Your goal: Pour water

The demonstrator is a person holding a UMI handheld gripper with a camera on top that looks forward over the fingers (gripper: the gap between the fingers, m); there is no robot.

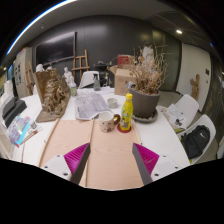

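Single view, camera mounted on tool (pixel 110 160), facing forward along both fingers, raised above near bench (pixel 108 150) end, looking down its length toward far wall

A yellow bottle (pixel 127 110) stands upright on the desk (pixel 105 150), well beyond the fingers. Just beside it, on its left, sits a pale mug (pixel 107 121), also upright.

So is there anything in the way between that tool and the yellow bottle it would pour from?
Nothing visible blocks it. The tool is open and holds nothing, and only bare tabletop lies between its fingers and the yellow bottle. A mug stands close beside the bottle, not in front of it.
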